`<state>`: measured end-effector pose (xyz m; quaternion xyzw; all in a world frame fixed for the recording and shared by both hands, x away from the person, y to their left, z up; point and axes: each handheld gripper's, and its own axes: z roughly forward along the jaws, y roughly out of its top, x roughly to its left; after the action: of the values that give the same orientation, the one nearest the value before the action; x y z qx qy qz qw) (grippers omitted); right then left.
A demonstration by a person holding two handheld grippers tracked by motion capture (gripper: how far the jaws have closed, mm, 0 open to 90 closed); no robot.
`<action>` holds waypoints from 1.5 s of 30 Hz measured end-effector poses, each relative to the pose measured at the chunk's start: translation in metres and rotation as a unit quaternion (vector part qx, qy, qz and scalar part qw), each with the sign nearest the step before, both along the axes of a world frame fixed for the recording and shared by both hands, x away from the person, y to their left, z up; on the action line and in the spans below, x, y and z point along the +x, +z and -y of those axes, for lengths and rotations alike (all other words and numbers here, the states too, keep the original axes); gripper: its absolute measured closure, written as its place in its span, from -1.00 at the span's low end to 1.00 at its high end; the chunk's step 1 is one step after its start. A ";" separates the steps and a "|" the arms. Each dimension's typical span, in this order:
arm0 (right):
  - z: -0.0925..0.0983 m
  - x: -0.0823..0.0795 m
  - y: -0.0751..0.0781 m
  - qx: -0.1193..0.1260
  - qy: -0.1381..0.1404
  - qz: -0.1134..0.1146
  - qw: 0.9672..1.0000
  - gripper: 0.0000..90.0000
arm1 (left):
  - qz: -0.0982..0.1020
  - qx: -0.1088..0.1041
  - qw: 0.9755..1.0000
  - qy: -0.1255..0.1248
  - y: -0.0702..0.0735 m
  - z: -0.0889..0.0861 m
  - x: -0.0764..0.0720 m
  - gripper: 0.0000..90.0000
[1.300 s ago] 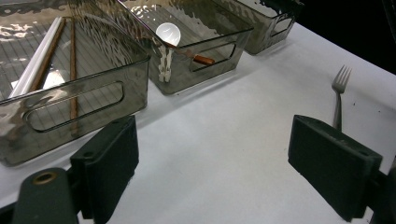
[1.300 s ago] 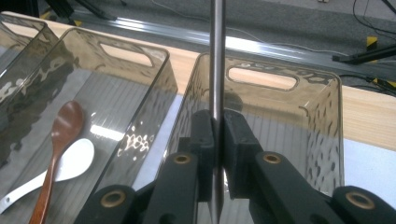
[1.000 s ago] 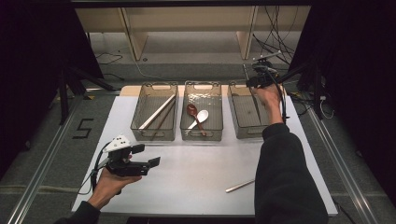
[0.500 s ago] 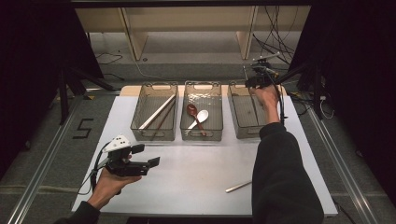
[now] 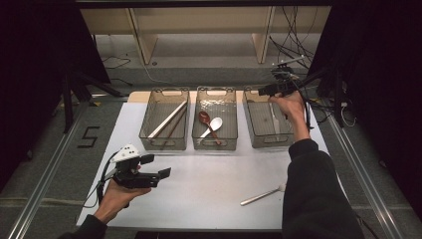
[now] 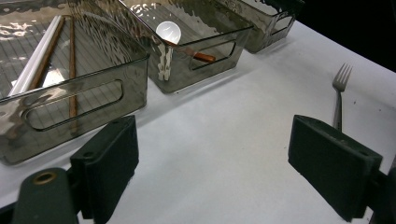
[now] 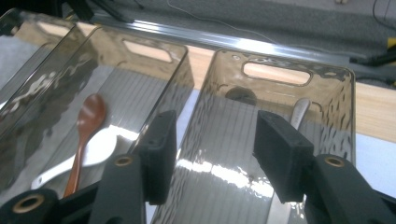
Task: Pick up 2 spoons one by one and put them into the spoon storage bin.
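My right gripper (image 5: 262, 91) hovers over the far end of the right clear bin (image 5: 256, 137). Its jaws have just been opening and stand apart with nothing between them (image 7: 212, 135). Below them a metal utensil (image 7: 300, 111) lies in that bin, also seen from above (image 5: 274, 117). My left gripper (image 5: 156, 166) is held low over the table's near left, open and empty (image 6: 210, 163). A metal fork (image 5: 261, 195) lies loose on the white table at the near right, beyond the left jaws (image 6: 340, 93).
The left bin (image 5: 147, 137) holds chopsticks (image 5: 166, 120). The middle bin (image 5: 196, 142) holds a brown spoon (image 5: 206, 122) and a white spoon (image 5: 213, 125). The person's right sleeve (image 5: 313, 194) covers the table's near right. Cables (image 5: 313, 99) lie behind the right bin.
The right hand stays over the right bin with hardly any shift. The left hand and the fork on the table have kept still.
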<state>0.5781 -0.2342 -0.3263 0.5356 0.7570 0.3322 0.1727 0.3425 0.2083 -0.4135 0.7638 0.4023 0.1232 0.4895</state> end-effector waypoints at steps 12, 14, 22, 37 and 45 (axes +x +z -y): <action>-0.006 -0.063 0.009 -0.005 0.116 0.012 0.993 -0.20 | 0.001 0.002 1.000 0.005 0.000 -0.001 0.000 -0.66; -0.010 -0.077 0.007 -0.012 0.142 0.006 0.990 -0.21 | 0.001 0.001 1.000 0.004 0.000 -0.001 0.000 -0.66; -0.015 -0.123 -0.011 -0.037 0.201 -0.004 0.979 -0.24 | 0.000 0.007 1.000 0.002 0.000 0.000 -0.001 -0.66; -0.017 -0.170 -0.049 -0.061 0.254 -0.042 0.964 -0.27 | 0.005 0.008 1.000 0.006 0.001 -0.001 -0.001 -0.66; -0.019 -0.179 -0.058 -0.064 0.265 -0.051 0.961 -0.26 | 0.007 0.007 1.000 0.006 0.001 -0.001 -0.001 -0.66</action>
<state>0.3994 -0.2154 -0.3845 0.3201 0.8991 0.2891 0.0741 0.3411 0.2089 -0.4123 0.7637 0.4027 0.1344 0.4863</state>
